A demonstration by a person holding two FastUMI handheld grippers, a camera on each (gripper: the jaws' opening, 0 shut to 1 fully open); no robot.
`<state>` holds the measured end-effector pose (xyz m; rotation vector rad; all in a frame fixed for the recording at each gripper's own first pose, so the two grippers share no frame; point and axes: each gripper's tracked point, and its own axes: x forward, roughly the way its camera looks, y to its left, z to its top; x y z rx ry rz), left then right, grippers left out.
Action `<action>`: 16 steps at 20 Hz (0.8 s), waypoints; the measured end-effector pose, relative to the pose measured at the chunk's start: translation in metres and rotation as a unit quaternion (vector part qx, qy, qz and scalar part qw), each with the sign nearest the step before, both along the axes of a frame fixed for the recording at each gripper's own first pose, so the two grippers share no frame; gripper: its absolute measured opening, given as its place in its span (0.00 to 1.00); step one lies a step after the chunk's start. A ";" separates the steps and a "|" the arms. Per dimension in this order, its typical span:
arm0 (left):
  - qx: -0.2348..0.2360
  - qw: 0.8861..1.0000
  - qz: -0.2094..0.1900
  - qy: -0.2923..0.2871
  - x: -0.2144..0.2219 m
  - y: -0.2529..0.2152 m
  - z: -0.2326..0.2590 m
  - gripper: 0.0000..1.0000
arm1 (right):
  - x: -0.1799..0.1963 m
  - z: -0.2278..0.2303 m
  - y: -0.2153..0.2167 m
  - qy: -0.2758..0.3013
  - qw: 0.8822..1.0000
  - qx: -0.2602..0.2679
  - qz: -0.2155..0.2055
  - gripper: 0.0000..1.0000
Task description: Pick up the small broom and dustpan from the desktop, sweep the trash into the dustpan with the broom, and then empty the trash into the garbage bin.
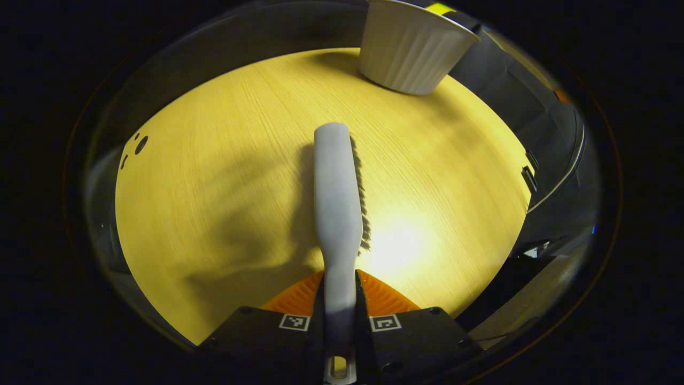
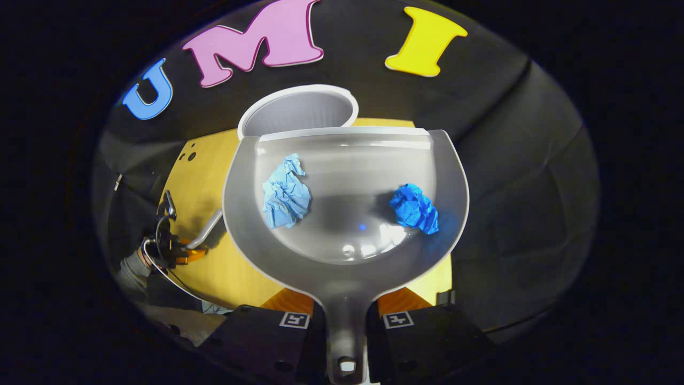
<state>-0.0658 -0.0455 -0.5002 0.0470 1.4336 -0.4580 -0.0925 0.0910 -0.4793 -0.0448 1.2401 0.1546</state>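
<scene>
My left gripper (image 1: 340,299) is shut on the handle of the small grey broom (image 1: 335,198), which points forward over the wooden desktop (image 1: 214,176), its bristles down along its right side. The white ribbed garbage bin (image 1: 414,45) stands at the far edge. My right gripper (image 2: 345,315) is shut on the handle of the grey dustpan (image 2: 342,235), held level above the desk. A pale blue paper ball (image 2: 286,193) and a dark blue paper ball (image 2: 414,208) lie in the pan. The bin (image 2: 299,109) stands just beyond the pan's front lip. The left gripper (image 2: 179,250) with the broom (image 2: 208,230) shows far left.
Small round holes (image 1: 140,144) mark the desktop's far left corner. The black booth wall (image 2: 507,133) closes in behind and to the right of the desk. A cable (image 1: 566,171) runs along the desk's right edge.
</scene>
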 end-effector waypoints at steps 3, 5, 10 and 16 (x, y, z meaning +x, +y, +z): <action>0.000 1.000 -0.006 0.008 -0.004 -0.001 -0.007 0.26 | 0.010 -0.007 -0.007 -0.026 0.998 -0.061 0.021 0.34; -0.002 1.000 -0.004 0.011 -0.004 -0.001 -0.008 0.27 | 0.018 -0.016 -0.009 -0.040 0.993 -0.099 0.046 0.35; -0.004 1.000 0.005 0.016 -0.008 0.000 -0.007 0.26 | 0.029 0.005 -0.022 -0.067 0.957 -0.229 0.167 0.33; -0.003 1.000 0.014 0.017 -0.010 -0.002 -0.008 0.26 | 0.039 0.028 -0.023 -0.074 0.902 -0.323 0.276 0.34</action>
